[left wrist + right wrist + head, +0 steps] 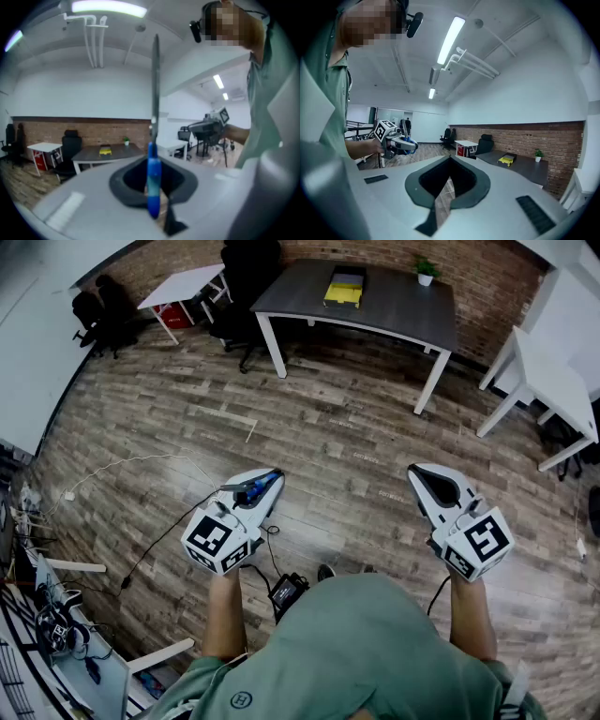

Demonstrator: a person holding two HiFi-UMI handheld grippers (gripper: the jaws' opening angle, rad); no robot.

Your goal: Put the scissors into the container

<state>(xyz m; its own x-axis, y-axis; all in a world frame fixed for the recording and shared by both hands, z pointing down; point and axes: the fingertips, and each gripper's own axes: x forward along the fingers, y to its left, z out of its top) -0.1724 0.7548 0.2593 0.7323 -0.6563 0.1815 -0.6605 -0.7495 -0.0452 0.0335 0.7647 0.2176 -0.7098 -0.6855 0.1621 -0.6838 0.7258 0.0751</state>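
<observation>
My left gripper (266,486) is shut on a pair of scissors (254,490) with blue handles. In the left gripper view the blue handle (153,180) sits between the jaws and the steel blades (155,79) point straight up. The right gripper (422,477) is held level with it to the right, shut, with nothing in it (450,160). The right gripper view also catches the left gripper (396,142) with the scissors. A yellow container (344,288) lies far ahead on the dark grey table (394,306); it also shows in the gripper views (105,151) (506,160).
I stand on a wooden floor with cables (141,465) trailing at the left. A potted plant (426,270) stands on the grey table. Black office chairs (246,277), a small white table (183,284) and larger white tables (553,367) ring the room.
</observation>
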